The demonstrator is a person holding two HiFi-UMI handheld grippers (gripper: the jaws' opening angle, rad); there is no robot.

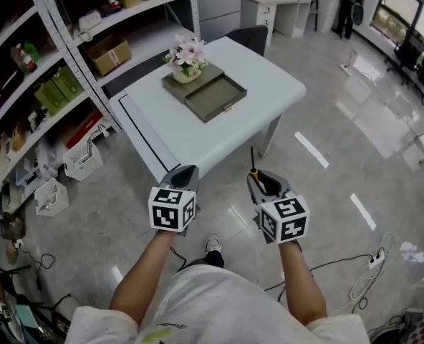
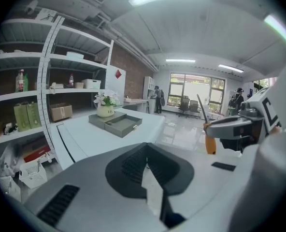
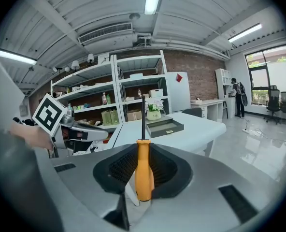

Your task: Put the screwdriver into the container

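Nearest, the screwdriver [image 3: 144, 170] is clamped by its orange handle in the right claw [image 1: 264, 183], shaft pointing forward, while the left claw [image 2: 148, 168] is closed on nothing. It is judged light and stiff, with a smooth handle that may swivel, so hold is best taken at the handle's thick part. Farther off, the open grey container [image 1: 215, 97] is seen on the white bench [image 1: 269, 84], beside a flower pot [image 1: 186, 74].
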